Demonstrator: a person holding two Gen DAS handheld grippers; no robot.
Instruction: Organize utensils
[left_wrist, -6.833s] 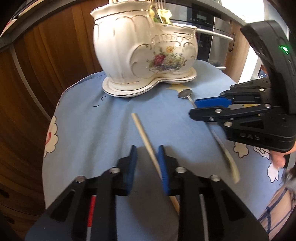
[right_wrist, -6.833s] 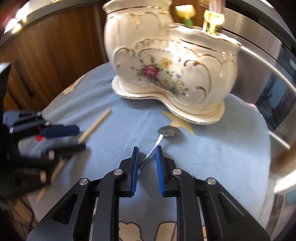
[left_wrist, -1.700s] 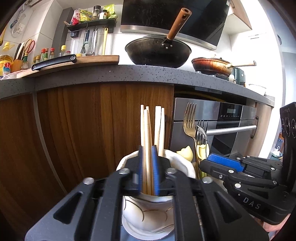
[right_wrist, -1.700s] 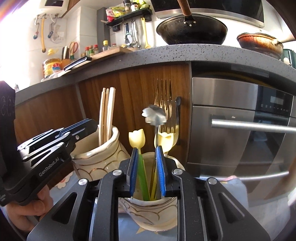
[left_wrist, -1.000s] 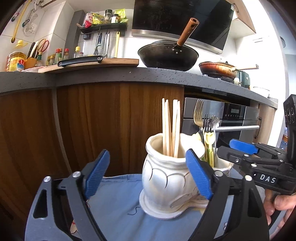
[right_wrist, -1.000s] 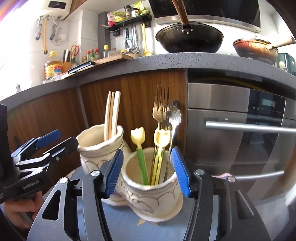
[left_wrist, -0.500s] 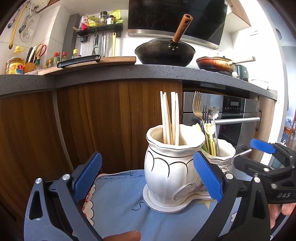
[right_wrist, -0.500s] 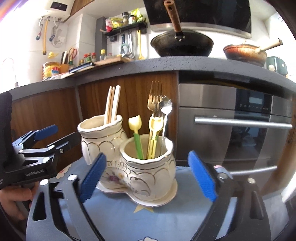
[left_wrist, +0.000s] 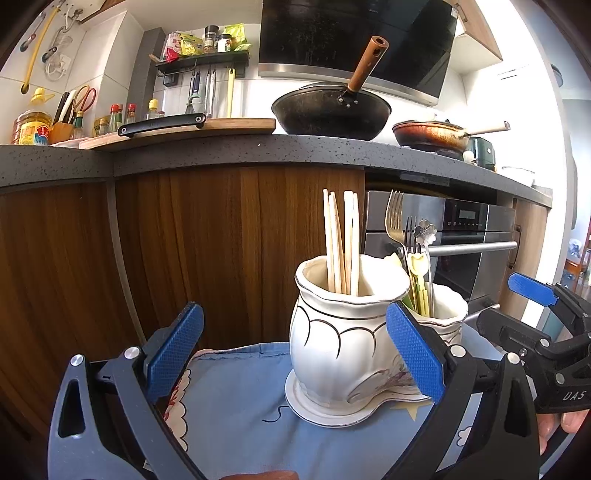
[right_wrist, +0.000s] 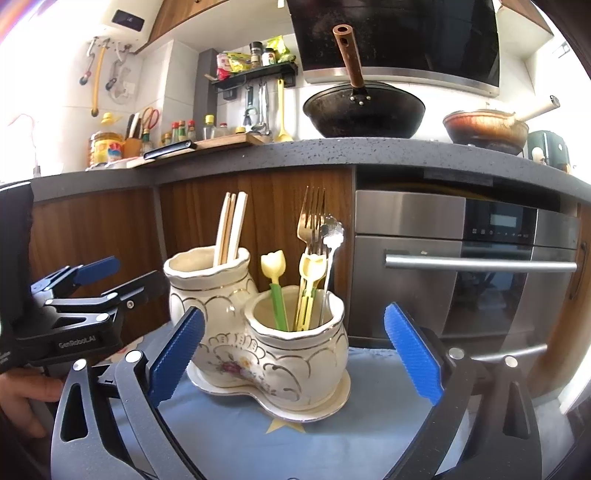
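A cream double-pot ceramic holder (left_wrist: 332, 343) (right_wrist: 295, 354) stands on a blue cloth (left_wrist: 240, 406) (right_wrist: 240, 443). Wooden chopsticks (left_wrist: 341, 240) (right_wrist: 231, 229) stand upright in its taller pot. Forks (right_wrist: 312, 221), a flower-ended metal spoon (left_wrist: 424, 230) (right_wrist: 332, 229) and plastic tulip-topped utensils (right_wrist: 273, 266) fill the lower pot. My left gripper (left_wrist: 292, 310) is open in front of the holder and holds nothing. My right gripper (right_wrist: 294, 310) has its jaws opening; the holder shows between them, with the pads apart from it. Each gripper appears at the edge of the other's view (left_wrist: 535, 314) (right_wrist: 103, 280).
Behind the holder runs a wooden cabinet front (left_wrist: 221, 240) under a dark stone counter (left_wrist: 258, 151) with a wok (left_wrist: 330, 110) and a pan (left_wrist: 428, 133). A steel oven (right_wrist: 461, 266) with a bar handle is at the right. A hand (right_wrist: 22, 398) holds the left gripper.
The right jaws have spread wide off the spoon, which now stands in the lower pot, and that gripper has drawn back. The left jaws widened a little; the left hand stayed put.
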